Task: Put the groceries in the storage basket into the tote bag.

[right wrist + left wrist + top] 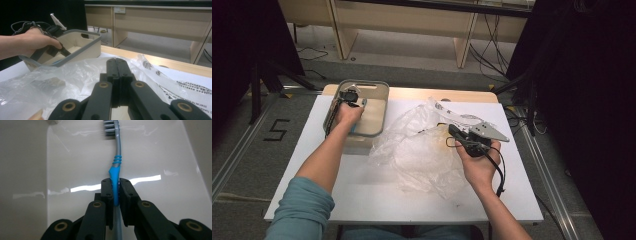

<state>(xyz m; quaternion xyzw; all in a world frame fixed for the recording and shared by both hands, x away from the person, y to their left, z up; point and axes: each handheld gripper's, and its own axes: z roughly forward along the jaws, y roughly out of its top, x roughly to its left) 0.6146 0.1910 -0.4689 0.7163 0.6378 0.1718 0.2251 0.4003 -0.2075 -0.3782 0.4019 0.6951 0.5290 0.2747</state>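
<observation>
toothbrush (115,173) clamped in left gripper (115,192) jaws (high view hides it)

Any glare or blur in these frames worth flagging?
Left gripper view: bright glare streak across the glossy bin floor; toothbrush bristles soft. Right gripper view: plastic bag sheen, jaws out of focus. High view: dim, dark surroundings, low detail.

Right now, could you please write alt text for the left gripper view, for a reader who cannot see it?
The left tool clamps the blue grip of a toothbrush between its two black jaws. The toothbrush points away, bristle head at the top, inside a glossy beige bin whose floor reflects strip lights.
</observation>
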